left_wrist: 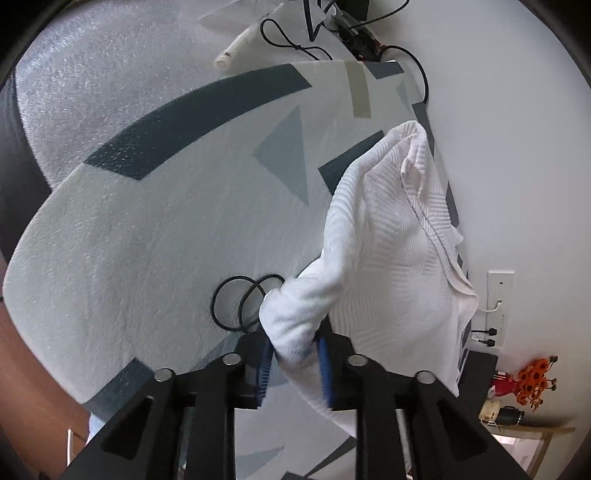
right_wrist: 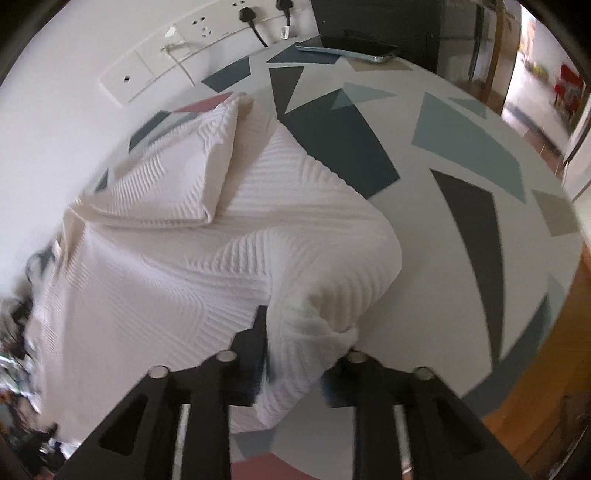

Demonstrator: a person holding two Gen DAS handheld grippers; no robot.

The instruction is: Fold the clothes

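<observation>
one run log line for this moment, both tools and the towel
left tool: shut on bunched towel corner | right tool: towel fold between fingers, grip unclear | towel: partly folded on patterned mat

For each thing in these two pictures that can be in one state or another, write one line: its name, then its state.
white towel: partly folded, one corner turned over, bunched at both grippers
left gripper: shut on a bunched towel corner
right gripper: towel edge between its jaws, grip unclear
patterned mat: spread flat
black cable: looped on the mat
wall sockets: two plugs in
</observation>
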